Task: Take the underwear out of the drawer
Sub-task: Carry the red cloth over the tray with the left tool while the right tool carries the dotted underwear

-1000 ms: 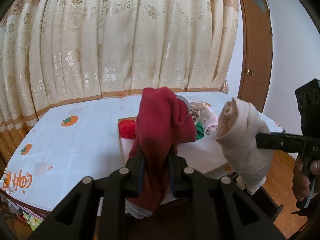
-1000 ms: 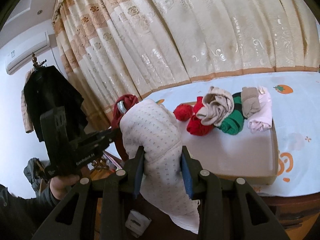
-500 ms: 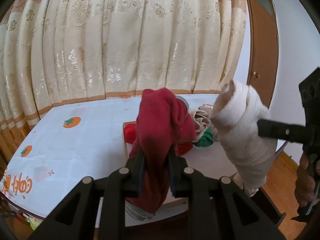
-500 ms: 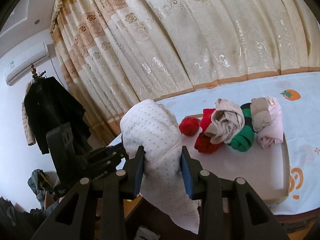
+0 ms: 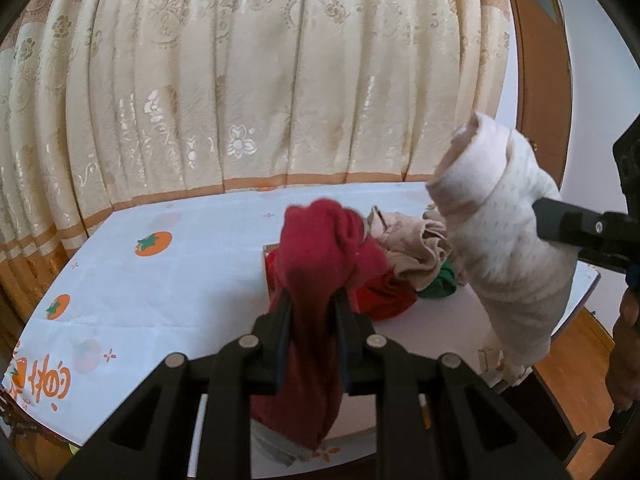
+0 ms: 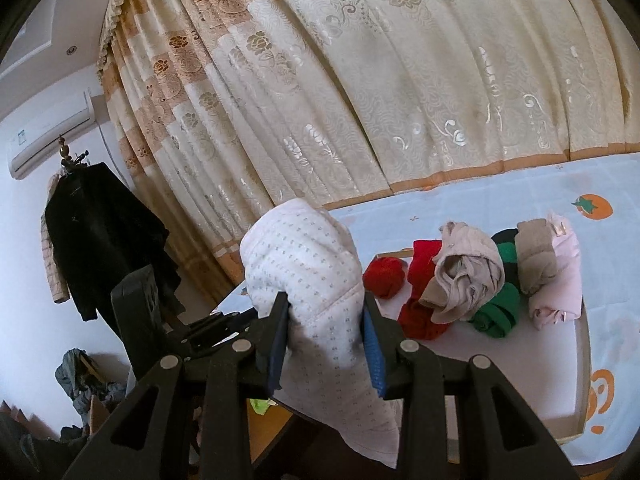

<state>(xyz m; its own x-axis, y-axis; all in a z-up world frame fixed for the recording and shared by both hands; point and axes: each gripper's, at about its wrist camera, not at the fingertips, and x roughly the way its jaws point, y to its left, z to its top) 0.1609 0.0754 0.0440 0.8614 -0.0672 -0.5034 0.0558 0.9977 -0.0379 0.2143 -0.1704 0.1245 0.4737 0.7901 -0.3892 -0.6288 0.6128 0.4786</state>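
Observation:
My left gripper [image 5: 311, 304] is shut on a dark red rolled underwear [image 5: 320, 264] and holds it up above the table's near edge. My right gripper [image 6: 324, 308] is shut on a pale pink dotted rolled underwear [image 6: 312, 264], which also shows in the left wrist view [image 5: 504, 240] at the right. A shallow wooden tray [image 6: 582, 364] on the table holds a pile of rolled garments: red [image 6: 384, 276], beige [image 6: 468, 280], green [image 6: 500, 312] and pink [image 6: 560, 280]. The drawer is not in view.
The table has a white cloth with orange fruit prints [image 5: 154, 243]. A cream floral curtain [image 5: 240, 80] hangs behind it. A wooden door [image 5: 540, 80] is at the right. A black coat on a stand [image 6: 100, 232] is at the left.
Both grippers have risen and moved forward toward the tray with their garments. The pink roll now sits higher and closer in the left wrist view.

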